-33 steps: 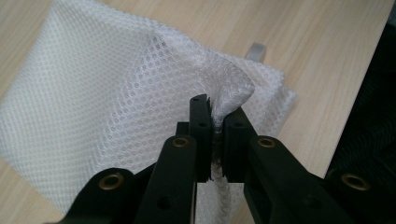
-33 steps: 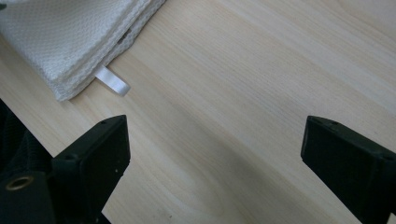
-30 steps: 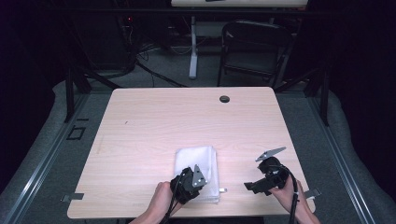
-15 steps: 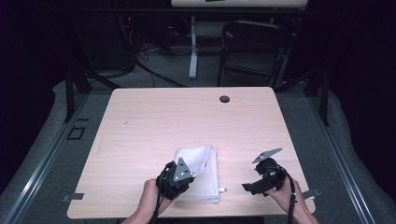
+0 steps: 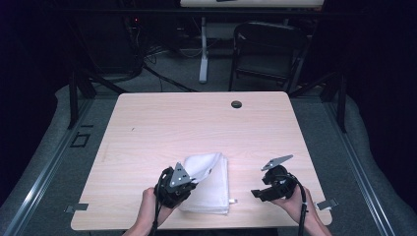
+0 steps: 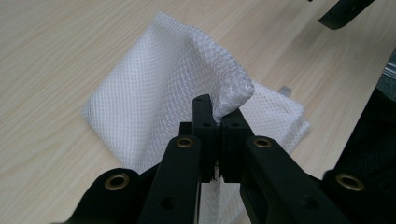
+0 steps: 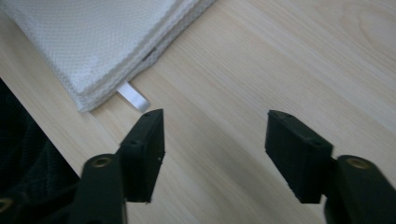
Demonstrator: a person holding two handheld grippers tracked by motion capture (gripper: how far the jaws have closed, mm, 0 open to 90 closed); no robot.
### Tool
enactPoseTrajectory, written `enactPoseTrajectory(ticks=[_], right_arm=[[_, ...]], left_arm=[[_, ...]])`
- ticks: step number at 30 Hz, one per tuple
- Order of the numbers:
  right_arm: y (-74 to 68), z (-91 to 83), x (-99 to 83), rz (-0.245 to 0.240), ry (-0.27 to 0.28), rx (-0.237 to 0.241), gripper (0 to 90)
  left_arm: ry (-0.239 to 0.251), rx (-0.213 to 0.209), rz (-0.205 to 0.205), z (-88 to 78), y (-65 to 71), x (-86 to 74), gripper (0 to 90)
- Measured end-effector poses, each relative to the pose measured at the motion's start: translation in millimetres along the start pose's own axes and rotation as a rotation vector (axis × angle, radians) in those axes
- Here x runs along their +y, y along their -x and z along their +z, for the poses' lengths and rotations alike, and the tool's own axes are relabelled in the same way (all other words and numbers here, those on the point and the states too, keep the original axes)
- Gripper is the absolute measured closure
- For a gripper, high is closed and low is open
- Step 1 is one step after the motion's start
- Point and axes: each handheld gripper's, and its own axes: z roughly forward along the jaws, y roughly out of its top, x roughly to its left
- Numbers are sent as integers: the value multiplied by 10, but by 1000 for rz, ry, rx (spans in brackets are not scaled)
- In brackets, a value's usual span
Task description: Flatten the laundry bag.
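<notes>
1. White folded towel (image 5: 210, 184): lies on the table (image 5: 147, 132) near its front edge.
2. Left gripper (image 6: 217, 122): clamped on a raised towel corner.
3. Right gripper (image 7: 215, 149): jaws apart over bare wood, just been closing, nothing between; towel's loop tag (image 7: 133, 96) just beside.

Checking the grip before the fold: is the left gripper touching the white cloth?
Touching. The left gripper view shows the left gripper shut on a raised fold of the white cloth.

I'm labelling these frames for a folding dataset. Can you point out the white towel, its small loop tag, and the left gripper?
white towel (image 6: 140, 93), left gripper view, on the flat top layer.
loop tag (image 7: 134, 97), right gripper view, on the ribbon sticking out at the towel's corner.
left gripper (image 6: 217, 122), left gripper view, at the tips pinching the lifted fold.
</notes>
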Motion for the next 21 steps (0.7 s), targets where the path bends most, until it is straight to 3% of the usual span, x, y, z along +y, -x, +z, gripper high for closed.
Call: enactPoseTrajectory(ticks=[8,16,19,21], right_arm=[[-132,159,206,-55,-2,21,784],[-227,425,407,-88,-29,49,897],[-237,508,483,-101,-53,46,900],[-231,566,526,-83,-44,44,900]], left_arm=[[19,3,-23,-50,-28,-6,877],[28,5,-46,-100,-62,-26,877],[29,7,-41,-92,-54,-26,877],[28,5,-41,-91,-49,-27,878]])
